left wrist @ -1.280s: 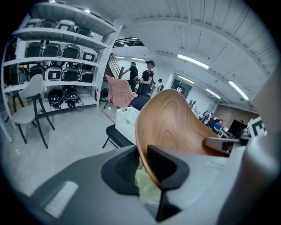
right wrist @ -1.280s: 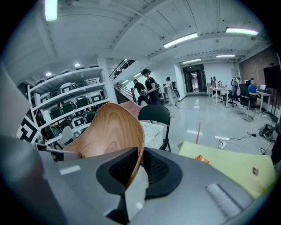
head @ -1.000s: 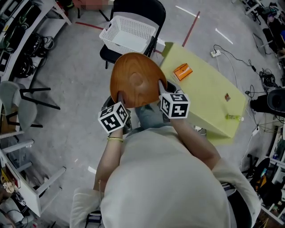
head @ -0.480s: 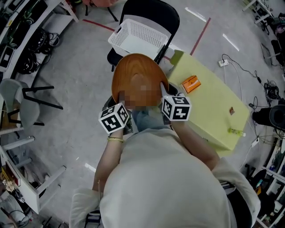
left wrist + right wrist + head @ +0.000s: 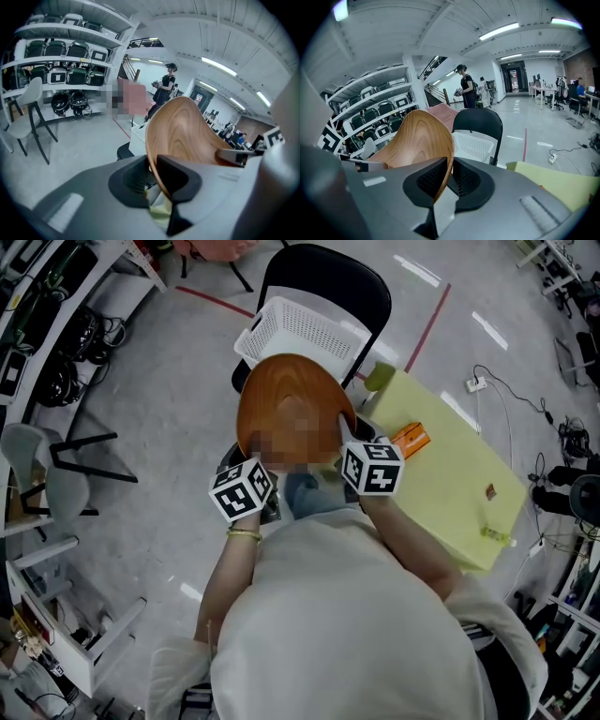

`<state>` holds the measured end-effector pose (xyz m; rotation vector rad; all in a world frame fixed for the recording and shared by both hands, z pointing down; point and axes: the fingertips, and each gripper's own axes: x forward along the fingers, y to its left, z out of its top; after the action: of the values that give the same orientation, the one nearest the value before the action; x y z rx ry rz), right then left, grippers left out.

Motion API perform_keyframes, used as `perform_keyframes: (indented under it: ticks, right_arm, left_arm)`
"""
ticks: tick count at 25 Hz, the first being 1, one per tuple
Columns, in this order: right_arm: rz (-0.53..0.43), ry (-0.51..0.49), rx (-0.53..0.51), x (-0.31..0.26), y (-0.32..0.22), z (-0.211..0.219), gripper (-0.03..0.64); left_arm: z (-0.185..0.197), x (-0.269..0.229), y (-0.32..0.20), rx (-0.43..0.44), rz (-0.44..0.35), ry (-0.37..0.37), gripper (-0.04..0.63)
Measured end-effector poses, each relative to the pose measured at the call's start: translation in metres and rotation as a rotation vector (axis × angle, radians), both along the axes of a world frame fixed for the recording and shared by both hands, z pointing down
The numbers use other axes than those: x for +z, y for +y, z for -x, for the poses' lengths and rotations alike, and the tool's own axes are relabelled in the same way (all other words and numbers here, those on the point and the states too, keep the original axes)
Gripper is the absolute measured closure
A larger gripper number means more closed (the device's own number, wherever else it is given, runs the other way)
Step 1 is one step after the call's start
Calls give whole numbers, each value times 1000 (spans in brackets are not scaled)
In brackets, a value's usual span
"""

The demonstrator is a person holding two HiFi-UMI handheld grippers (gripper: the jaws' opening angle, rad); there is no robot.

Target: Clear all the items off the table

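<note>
Head view: the wooden bowl (image 5: 292,409) hangs in the air, its rim pinched tight by the left tool (image 5: 255,441) and right tool (image 5: 339,422). It has moved closer to the white basket (image 5: 309,329), away from the desk (image 5: 455,479), so dropping it in likely comes next.
</note>
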<state>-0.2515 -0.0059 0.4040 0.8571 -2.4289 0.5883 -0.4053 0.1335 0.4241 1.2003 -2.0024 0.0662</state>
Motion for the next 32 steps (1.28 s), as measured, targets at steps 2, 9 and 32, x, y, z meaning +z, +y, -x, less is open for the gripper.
perform_keyframes:
  ticks: [2, 9, 32]
  right_arm:
    - [5, 0, 5, 0, -11, 9, 583]
    - [22, 1, 15, 6, -47, 39, 584]
    - [36, -9, 71, 20, -119, 85, 586]
  left_arm:
    - [9, 0, -11, 1, 2, 2, 537]
    - [42, 3, -48, 11, 17, 6, 538]
    - [93, 16, -127, 70, 52, -11, 535]
